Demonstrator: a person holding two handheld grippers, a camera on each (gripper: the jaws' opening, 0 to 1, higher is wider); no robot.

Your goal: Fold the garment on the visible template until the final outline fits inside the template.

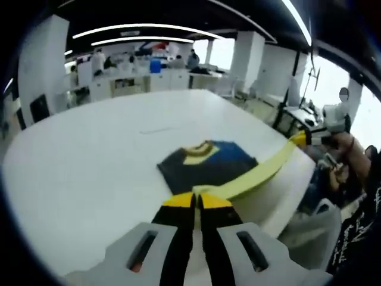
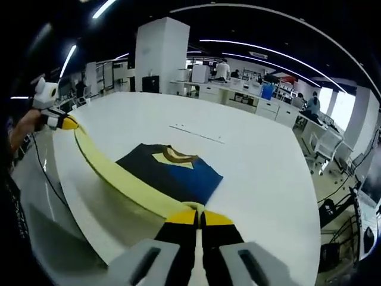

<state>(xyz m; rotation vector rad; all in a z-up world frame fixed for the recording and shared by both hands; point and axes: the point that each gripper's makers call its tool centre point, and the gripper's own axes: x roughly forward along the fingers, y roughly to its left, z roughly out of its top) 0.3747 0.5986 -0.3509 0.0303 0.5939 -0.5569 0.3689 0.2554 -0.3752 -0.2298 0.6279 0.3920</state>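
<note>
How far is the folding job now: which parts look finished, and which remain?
Partly done, it seems. The dark blue garment lies on the white table as a compact shape, collar up. In hand: the left gripper and right gripper are each shut on an end of its yellow hem, stretched between them. Left: lay that edge over. No template outline is discernible.

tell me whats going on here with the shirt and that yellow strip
A person holds a gripper in each hand over a white table. A dark blue garment with a yellow collar lies folded and flat on it. A long yellow strip, probably part of the garment, is stretched taut between the two grippers: the left gripper has its jaws shut on one end and the right gripper on the other, both raised near the table's edge.
</note>
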